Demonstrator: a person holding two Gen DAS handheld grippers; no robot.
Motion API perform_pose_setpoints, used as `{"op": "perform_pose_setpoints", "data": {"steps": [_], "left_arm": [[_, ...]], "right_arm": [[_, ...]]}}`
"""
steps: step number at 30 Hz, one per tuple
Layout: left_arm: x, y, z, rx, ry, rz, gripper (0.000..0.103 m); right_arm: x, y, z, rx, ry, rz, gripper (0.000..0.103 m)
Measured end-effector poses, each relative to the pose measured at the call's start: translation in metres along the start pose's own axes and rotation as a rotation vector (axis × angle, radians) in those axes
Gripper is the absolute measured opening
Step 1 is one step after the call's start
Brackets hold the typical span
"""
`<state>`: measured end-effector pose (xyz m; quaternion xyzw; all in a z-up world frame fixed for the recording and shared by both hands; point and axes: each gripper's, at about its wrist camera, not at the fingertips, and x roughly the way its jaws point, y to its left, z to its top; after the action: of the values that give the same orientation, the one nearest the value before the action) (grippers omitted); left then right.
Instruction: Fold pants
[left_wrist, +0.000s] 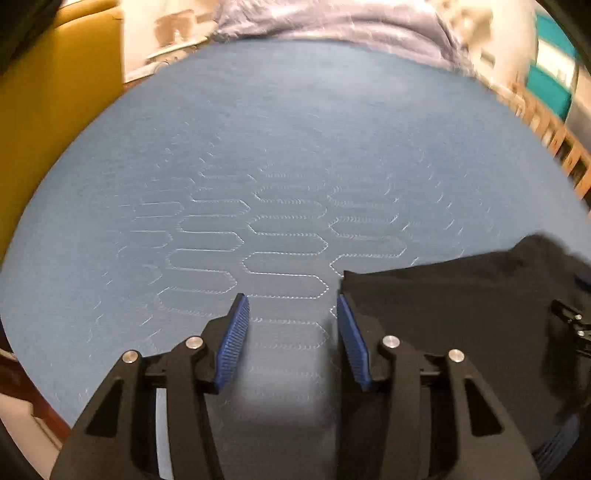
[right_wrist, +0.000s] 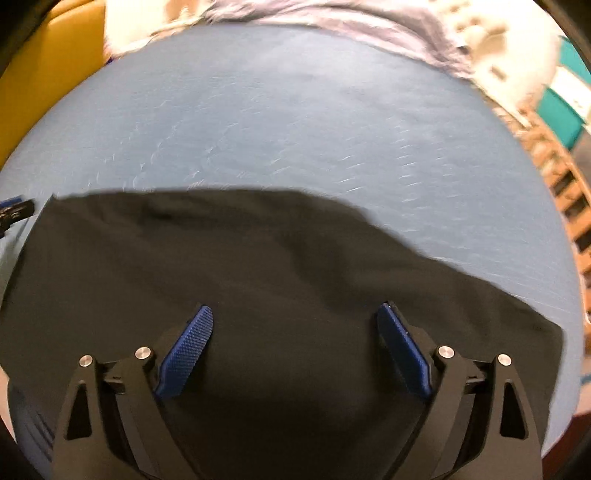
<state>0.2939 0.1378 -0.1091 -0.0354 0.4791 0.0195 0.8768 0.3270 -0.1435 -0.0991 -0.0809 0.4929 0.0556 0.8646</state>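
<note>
One black fabric pair of pants (right_wrist: 280, 280) is seen lying flat on the blue quilted bed cover stitched with pale hexagons (left_wrist: 280, 147), and all places below are given relative to that garment. In the right wrist view the pants are spread across the near half of the cover, their far edge running roughly level on the left and sloping toward the camera on the right. Two grippers are counted. The right gripper (right_wrist: 294, 321) is held above the middle of the pants, its two blue ribbed pads (right_wrist: 186, 352) set wide apart with only dark cloth seen between them and nothing gripped; whether the tips touch the cloth cannot be told. The left gripper (left_wrist: 293, 310) is held just off the left edge of the pants (left_wrist: 461, 314), over bare cover; its two blue pads (left_wrist: 232, 343) are parted by a moderate gap, nothing is held between them, and the right-hand pad is seen right at the garment's edge, though contact cannot be judged. Beyond the far edge of the pants, at the far end of the cover, one crumpled pale lilac bedding heap (left_wrist: 332, 22) is seen. To the far left of the pants one mustard-yellow padded panel (left_wrist: 55, 110) is seen beside the cover. Both views are blurred toward their edges.
</note>
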Motion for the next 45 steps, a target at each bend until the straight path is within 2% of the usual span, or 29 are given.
{"op": "perform_pose_setpoints", "data": {"steps": [3,6,9,10,11,12,14,17,19,20,22,24,27,30,31,33,34,37,45], "left_arm": [[-0.029,-0.018,-0.026,0.049,-0.035,-0.083,0.049],[-0.035,-0.051,-0.062,0.101,-0.009,-0.154,0.051],[-0.014,-0.070,-0.093,0.107,0.065,-0.103,0.052],[-0.014,-0.072,-0.098,0.107,0.053,-0.093,0.052],[-0.017,-0.073,-0.104,0.118,0.027,-0.078,0.055],[-0.018,-0.073,-0.109,0.126,0.027,-0.052,0.065],[-0.018,-0.069,-0.111,0.125,0.033,0.012,0.070],[-0.031,-0.045,-0.111,0.035,0.040,0.043,0.066],[-0.044,-0.048,-0.109,0.045,0.007,0.060,0.065],[-0.051,-0.053,-0.107,0.054,-0.014,0.055,0.064],[-0.064,-0.071,-0.101,0.088,-0.060,0.021,0.064],[-0.063,-0.100,-0.097,0.155,-0.058,-0.008,0.064],[-0.049,-0.138,-0.103,0.259,-0.043,-0.034,0.066],[-0.022,-0.159,-0.113,0.337,0.000,0.005,0.066],[-0.017,-0.156,-0.115,0.344,0.012,0.015,0.066],[-0.009,-0.142,-0.117,0.314,0.006,0.032,0.083],[-0.008,-0.131,-0.116,0.288,0.002,0.044,0.084],[-0.009,-0.094,-0.118,0.226,0.005,0.048,0.086],[-0.016,-0.047,-0.112,0.149,-0.022,0.148,0.086]], "right_arm": [[-0.032,-0.001,-0.019,0.028,-0.063,0.093,0.087],[-0.044,0.016,-0.045,-0.025,-0.064,0.095,0.088],[-0.036,0.033,-0.068,-0.068,-0.007,0.104,0.088],[-0.033,0.034,-0.078,-0.083,0.006,0.075,0.088],[-0.032,0.031,-0.082,-0.081,0.006,0.067,0.088],[-0.032,0.027,-0.086,-0.065,-0.003,0.082,0.088],[-0.033,0.023,-0.090,-0.049,0.001,0.091,0.088],[-0.042,0.012,-0.090,-0.028,0.001,0.059,0.088],[-0.052,0.005,-0.085,0.011,-0.020,0.029,0.088],[-0.056,0.004,-0.083,0.019,-0.040,0.049,0.088],[-0.066,0.015,-0.077,-0.005,-0.086,0.091,0.088],[-0.067,0.035,-0.068,-0.074,-0.111,0.086,0.088],[-0.049,0.057,-0.065,-0.129,-0.077,0.097,0.088],[-0.028,0.063,-0.074,-0.173,-0.024,0.054,0.088],[-0.024,0.055,-0.078,-0.149,-0.028,0.073,0.089],[-0.020,0.035,-0.083,-0.078,-0.009,0.096,0.089],[-0.018,0.026,-0.084,-0.056,-0.006,0.108,0.089],[-0.014,0.004,-0.087,-0.039,-0.018,0.140,0.090],[-0.016,-0.009,-0.083,-0.064,-0.036,0.139,0.091]]}}
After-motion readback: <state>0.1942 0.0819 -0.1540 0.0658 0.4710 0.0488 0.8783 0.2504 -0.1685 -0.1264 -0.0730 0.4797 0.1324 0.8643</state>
